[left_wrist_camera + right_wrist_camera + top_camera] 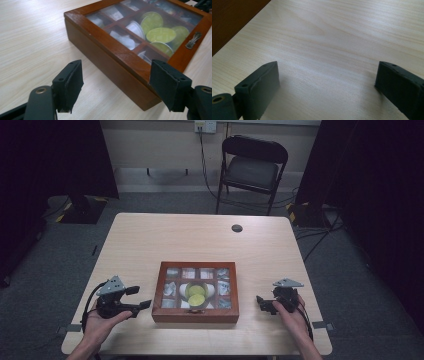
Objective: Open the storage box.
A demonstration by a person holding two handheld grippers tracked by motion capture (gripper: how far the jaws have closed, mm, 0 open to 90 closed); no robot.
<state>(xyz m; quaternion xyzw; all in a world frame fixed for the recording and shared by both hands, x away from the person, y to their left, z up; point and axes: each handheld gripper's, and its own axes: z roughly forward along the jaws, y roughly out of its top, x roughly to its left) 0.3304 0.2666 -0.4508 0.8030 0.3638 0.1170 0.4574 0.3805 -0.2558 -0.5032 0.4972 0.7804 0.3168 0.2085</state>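
We work at a pale wooden table (150,240) on grey carpet, a black folding chair (253,165) behind it and dark curtains at both sides. Our left gripper (115,82) has its jaws spread with nothing between them, and our right gripper (327,85) stands equally wide over bare tabletop, touching nothing. The glass-lidded wooden box (195,291) of capsules and packets lies shut between them near the table's front edge, just beside the left gripper's tips, its near corner ahead of them.
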